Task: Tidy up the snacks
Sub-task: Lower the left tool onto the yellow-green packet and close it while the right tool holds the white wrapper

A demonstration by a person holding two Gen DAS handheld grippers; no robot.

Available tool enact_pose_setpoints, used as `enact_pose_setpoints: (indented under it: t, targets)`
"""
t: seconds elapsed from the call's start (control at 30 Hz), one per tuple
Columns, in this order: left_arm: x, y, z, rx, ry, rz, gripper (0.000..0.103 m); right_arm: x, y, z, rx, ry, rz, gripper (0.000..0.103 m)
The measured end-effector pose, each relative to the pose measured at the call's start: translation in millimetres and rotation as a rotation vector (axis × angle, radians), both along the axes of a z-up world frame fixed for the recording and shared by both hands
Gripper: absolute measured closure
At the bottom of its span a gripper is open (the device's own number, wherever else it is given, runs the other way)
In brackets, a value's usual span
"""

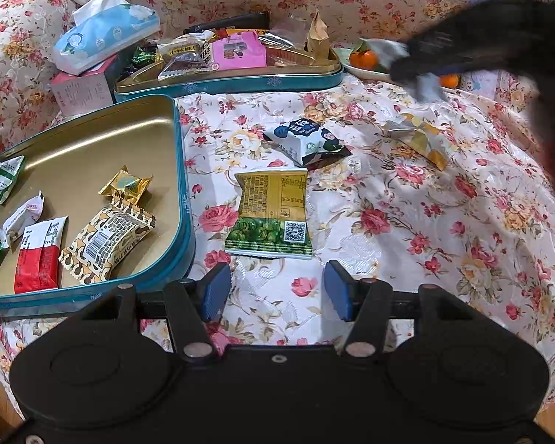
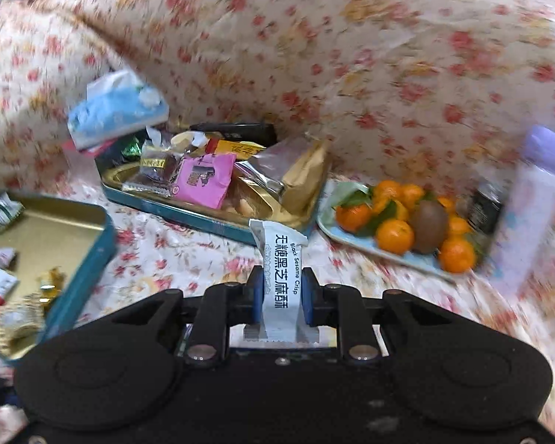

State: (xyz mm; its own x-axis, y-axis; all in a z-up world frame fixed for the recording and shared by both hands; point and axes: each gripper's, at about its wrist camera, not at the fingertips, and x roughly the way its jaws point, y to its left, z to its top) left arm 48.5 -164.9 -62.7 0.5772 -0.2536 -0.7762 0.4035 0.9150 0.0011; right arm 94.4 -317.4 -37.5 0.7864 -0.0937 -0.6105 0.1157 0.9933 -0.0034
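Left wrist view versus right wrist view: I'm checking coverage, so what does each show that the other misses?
Only the left wrist view shows the open left gripper and three loose packets on the cloth, including the green pea snack packet.

Only the right wrist view shows the kiwi and the lettering on the black sesame crisp packet, clamped by the right gripper.

Both show the two teal tins, the tissue pack and the tangerines.

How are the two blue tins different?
The near tin holds a few snacks in one layer, with much gold floor bare; the far tin is heaped with packets. The near tin looks deeper; the far tin looks shallow, like a lid. Both are teal outside, gold inside, on the flowered cloth.
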Motion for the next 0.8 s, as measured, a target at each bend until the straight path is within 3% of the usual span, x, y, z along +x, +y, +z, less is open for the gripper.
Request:
enact_pose_setpoints:
  t: [0.2,0.43,0.67,0.8]
  targets:
    - [3,-1,2,0.008,0.009,-0.01,0.043,-57,4,-15,0.079,0.063,-0.144,0.081]
    - [7,-2,5,0.008,0.012,-0.031,0.044,-86,27,-33,0.018,0.068,-0.235,0.081]
    - [0,-10,19,0.041,-0.119,-0.05,0.044,-93,33,-44,-0.022,0.056,-0.258,0.081]
    - [8,-17,17,0.064,-0.113,-0.055,0.044,-98,30,-53,0.023,0.061,-0.277,0.081]
